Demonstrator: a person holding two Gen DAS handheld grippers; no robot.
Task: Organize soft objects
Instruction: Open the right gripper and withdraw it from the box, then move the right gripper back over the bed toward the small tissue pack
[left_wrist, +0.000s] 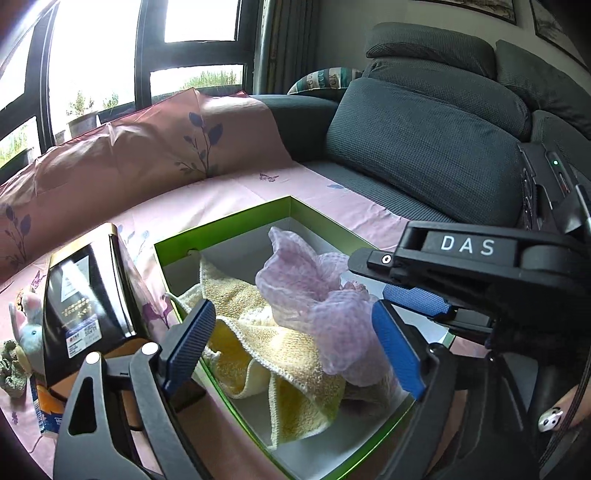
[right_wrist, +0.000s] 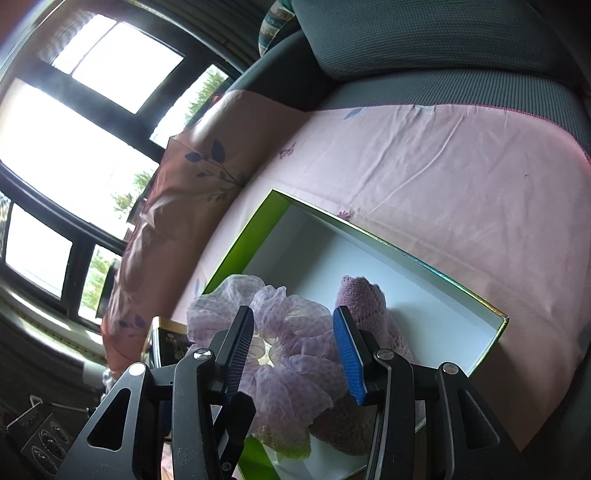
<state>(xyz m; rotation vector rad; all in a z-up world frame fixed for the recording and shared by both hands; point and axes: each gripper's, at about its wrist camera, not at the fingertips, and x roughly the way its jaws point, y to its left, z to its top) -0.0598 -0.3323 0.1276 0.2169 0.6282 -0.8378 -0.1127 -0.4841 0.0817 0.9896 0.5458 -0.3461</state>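
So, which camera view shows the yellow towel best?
The left wrist view: the yellow towel lies crumpled in the green box under the purple mesh scrunchie. The right wrist view shows only a small yellowish scrap below the scrunchie.

the white letters "das" stand on a dark plate on top of the right gripper (left_wrist: 424, 295), seen from the left wrist view. the black box (left_wrist: 79, 314) left of the green box carries a white triangle sign, lines of small gold print and a white sticker with what looks like a qr code, all too small to read. a cushion (left_wrist: 325, 79) at the sofa's far end has large letters printed on it, too blurred to make out
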